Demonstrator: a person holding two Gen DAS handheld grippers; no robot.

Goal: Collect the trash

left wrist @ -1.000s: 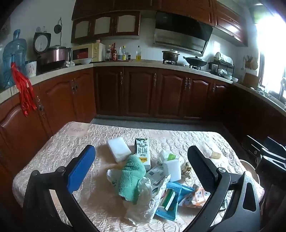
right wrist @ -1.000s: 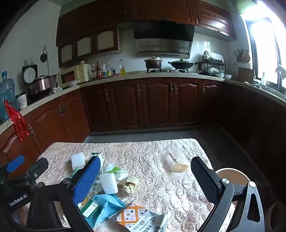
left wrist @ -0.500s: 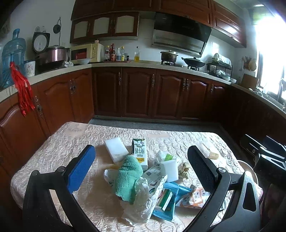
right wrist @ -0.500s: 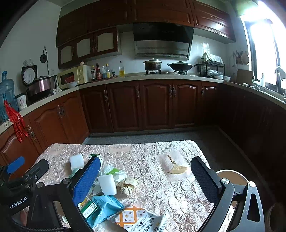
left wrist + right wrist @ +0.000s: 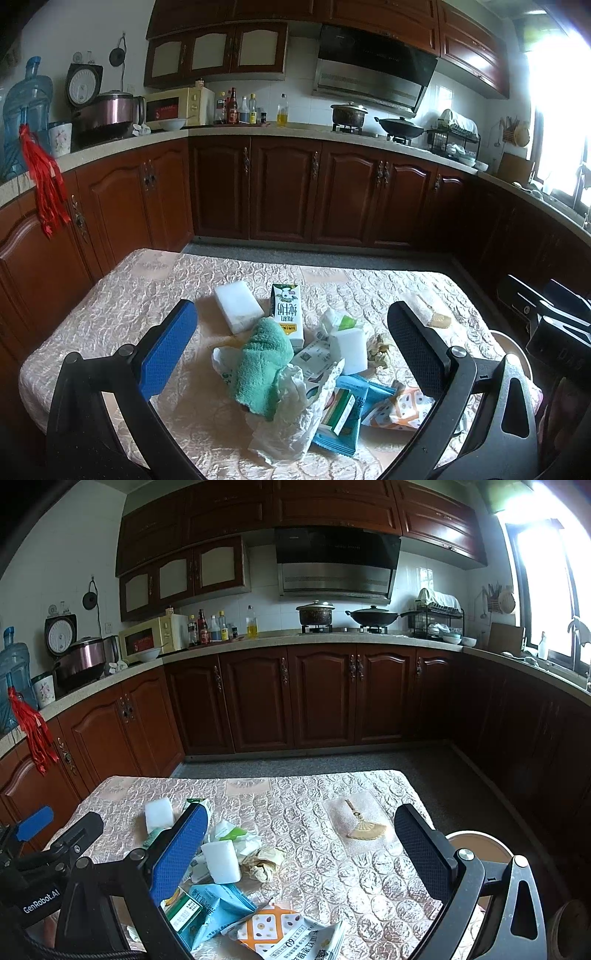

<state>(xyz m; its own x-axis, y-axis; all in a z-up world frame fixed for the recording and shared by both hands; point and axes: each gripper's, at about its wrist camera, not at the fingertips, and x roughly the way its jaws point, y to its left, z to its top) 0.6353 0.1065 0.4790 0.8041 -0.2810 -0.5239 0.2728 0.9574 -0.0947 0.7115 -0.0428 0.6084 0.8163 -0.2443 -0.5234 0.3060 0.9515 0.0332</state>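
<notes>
Left wrist: trash pile [image 5: 303,369] btwn wide-apart left tool [image 5: 291,347] fingers.

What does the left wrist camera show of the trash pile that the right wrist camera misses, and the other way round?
Only the left wrist view shows the green towel draped over the pile and the crumpled white plastic bag in front of it. Only the right wrist view shows the round stool past the table's right edge in full. Both show the white foam block, the blue packet, the orange-patterned wrapper and the small fan-shaped charm. The left claw and the right claw are both open.
</notes>
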